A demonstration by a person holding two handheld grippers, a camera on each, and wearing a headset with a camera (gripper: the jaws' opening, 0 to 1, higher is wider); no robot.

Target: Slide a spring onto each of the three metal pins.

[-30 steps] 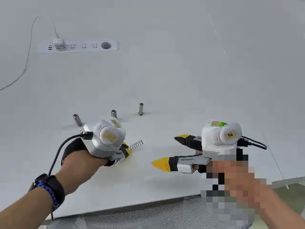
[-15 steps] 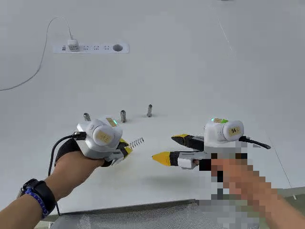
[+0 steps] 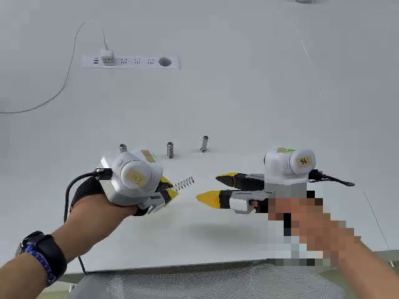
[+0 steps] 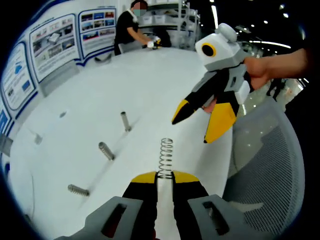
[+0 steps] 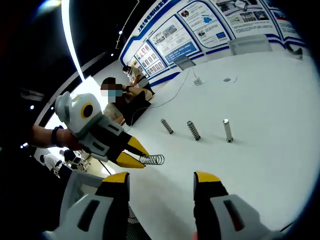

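The left claw point(image 4: 164, 176) is pinched together on one end of a spring point(image 4: 165, 156), which sticks straight out past its yellow tips, lifted clear of the tabletop point(image 3: 262, 99). The right claw point(image 5: 161, 176) stands wide apart and holds nothing. Its tips hang near the spring's free end, with a gap between them in the head view.

Behind both claws the three pins stand in a row. The right gripper view makes plain that the left pin point(image 5: 167, 126) and the middle pin point(image 5: 193, 130) each already wear a spring, while the right pin point(image 5: 227, 130) is bare metal. From the head view that is hard to tell.

The left gripper view looks along the held spring at the right claw and takes in a mesh chair back point(image 4: 270, 165) off the tabletop's near edge. The head view adds a power strip point(image 3: 131, 61) far back.

That near edge runs close under both hands. Around and beyond the pins the white surface lies broad and open
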